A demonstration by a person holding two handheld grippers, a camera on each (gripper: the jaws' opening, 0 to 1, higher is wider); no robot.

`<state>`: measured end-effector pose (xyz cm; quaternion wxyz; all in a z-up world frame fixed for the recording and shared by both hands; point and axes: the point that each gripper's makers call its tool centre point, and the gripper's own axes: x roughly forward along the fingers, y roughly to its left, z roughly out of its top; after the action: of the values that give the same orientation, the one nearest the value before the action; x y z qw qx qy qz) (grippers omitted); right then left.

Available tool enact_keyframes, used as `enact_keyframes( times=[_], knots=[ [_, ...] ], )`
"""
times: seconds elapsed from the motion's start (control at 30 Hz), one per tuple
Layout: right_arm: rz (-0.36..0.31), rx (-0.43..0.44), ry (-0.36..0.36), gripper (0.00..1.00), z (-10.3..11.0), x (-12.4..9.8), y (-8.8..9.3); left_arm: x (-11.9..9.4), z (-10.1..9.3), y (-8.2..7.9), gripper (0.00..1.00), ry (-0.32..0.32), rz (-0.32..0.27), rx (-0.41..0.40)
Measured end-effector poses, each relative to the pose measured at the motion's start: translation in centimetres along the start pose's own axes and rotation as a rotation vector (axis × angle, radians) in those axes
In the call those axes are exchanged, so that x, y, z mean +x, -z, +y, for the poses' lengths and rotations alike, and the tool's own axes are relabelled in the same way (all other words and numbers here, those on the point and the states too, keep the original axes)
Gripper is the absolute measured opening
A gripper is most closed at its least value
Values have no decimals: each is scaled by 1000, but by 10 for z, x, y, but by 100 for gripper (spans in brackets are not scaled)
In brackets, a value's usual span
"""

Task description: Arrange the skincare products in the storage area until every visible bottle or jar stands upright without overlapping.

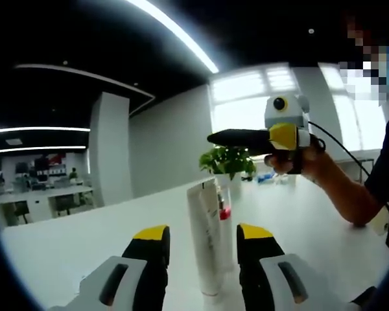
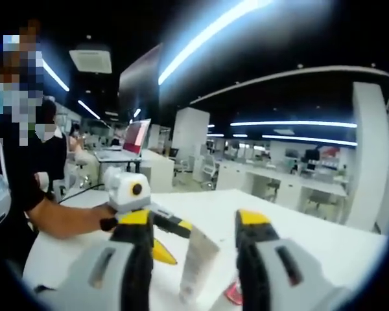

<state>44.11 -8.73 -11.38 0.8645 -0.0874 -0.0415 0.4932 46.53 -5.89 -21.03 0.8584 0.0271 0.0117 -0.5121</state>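
1. The left gripper [image 1: 201,249] stands wide open around a white tube [image 1: 205,240] upright on the white table [image 1: 65,249], gripping nothing.
2. The right gripper [image 2: 191,243] is likewise spread open and empty above that tube [image 2: 196,262].
3. A red-capped item [image 1: 225,212] sits just behind it.

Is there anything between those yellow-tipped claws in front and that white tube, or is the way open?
Nothing visible blocks it. The white squeeze tube stands on the white table directly between the open jaws of the left gripper. A small red-capped item sits behind it, not in between.
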Motion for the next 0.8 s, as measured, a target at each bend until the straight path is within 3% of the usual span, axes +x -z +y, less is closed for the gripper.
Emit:
enact_keyframes(
  times=[0.23, 0.5, 0.6, 0.8],
  knots=[
    [28, -11, -12, 59, 5, 2, 2, 0, -2, 1, 51, 1, 30, 15],
    [93, -54, -19, 68, 14, 4, 9, -3, -6, -2, 54, 12, 54, 32],
    [104, -64, -27, 75, 18, 4, 10, -2, -6, -4, 66, 5, 55, 29],
    [126, -82, -45, 84, 26, 5, 11, -1, -11, -3, 69, 15, 73, 37]
  ],
)
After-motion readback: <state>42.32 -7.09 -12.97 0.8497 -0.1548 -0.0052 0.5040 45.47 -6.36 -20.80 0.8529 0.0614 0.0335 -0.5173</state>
